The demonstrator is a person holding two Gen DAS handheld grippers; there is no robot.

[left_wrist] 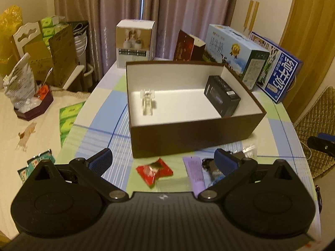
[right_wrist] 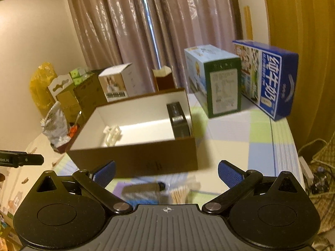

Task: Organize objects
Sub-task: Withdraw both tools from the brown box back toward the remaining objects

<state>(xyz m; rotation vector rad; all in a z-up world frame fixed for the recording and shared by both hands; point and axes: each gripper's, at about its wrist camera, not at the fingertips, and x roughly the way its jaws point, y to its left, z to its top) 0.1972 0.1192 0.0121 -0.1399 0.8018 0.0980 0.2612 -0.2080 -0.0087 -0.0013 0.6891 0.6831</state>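
Observation:
A brown open box (left_wrist: 188, 133) with a white inside stands mid-table, holding a small clear bottle-like item (left_wrist: 147, 102) and a black carton (left_wrist: 222, 96). In front of it lie a red packet (left_wrist: 155, 171), a purple tube (left_wrist: 195, 172) and a dark item partly hidden by a finger. My left gripper (left_wrist: 163, 162) hovers open over these. In the right wrist view the same box (right_wrist: 136, 159) holds the pale item (right_wrist: 112, 135) and black carton (right_wrist: 179, 122). My right gripper (right_wrist: 166, 174) is open above a blurred tube (right_wrist: 144, 188) and a bag of cotton swabs (right_wrist: 180, 194).
Milk cartons (left_wrist: 236, 54) (left_wrist: 278, 73) and other boxes (left_wrist: 136, 41) line the table's far edge before a curtain. A tray of clutter (left_wrist: 31, 102) and green packs (left_wrist: 67, 121) lie left. A quilted chair (left_wrist: 314, 129) stands right. Cables (right_wrist: 318, 179) lie beyond the table's right edge.

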